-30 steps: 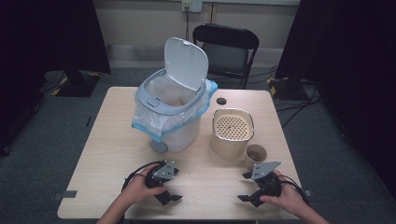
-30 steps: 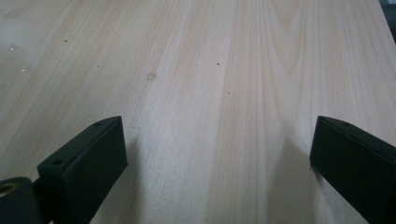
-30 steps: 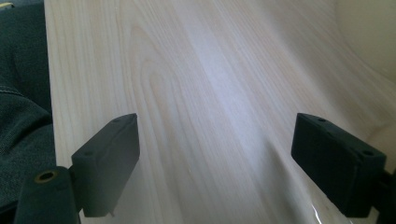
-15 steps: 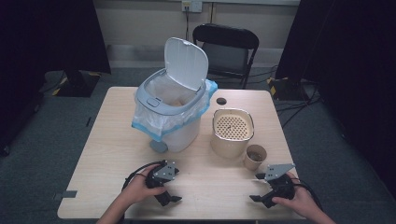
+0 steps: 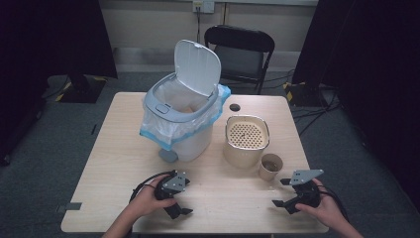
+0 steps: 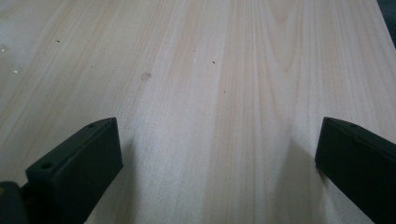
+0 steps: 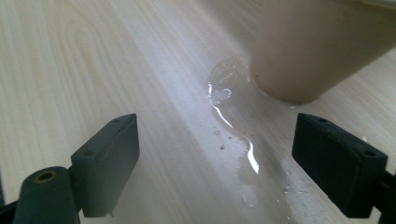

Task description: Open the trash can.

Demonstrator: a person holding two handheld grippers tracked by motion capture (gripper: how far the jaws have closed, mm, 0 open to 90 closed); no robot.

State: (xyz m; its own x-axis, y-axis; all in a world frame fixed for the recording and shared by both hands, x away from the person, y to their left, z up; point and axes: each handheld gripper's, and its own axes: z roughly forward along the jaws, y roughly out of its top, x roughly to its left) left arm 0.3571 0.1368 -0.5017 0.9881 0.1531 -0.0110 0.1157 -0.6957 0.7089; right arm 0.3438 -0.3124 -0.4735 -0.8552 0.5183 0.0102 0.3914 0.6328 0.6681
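I sit at a light wooden table [image 5: 114, 163] on a grey carpet floor [image 5: 44, 158], with a black folding chair [image 5: 240, 49] behind it, a pale wall [image 5: 148, 20] at the back and dark curtains [image 5: 49, 34] on both sides.

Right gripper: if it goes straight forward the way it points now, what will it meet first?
Probably the small paper cup, which stands ahead, slightly toward one side of the line. Before it, the open right gripper would pass over a wet streak on the table. Depth is hard to judge.
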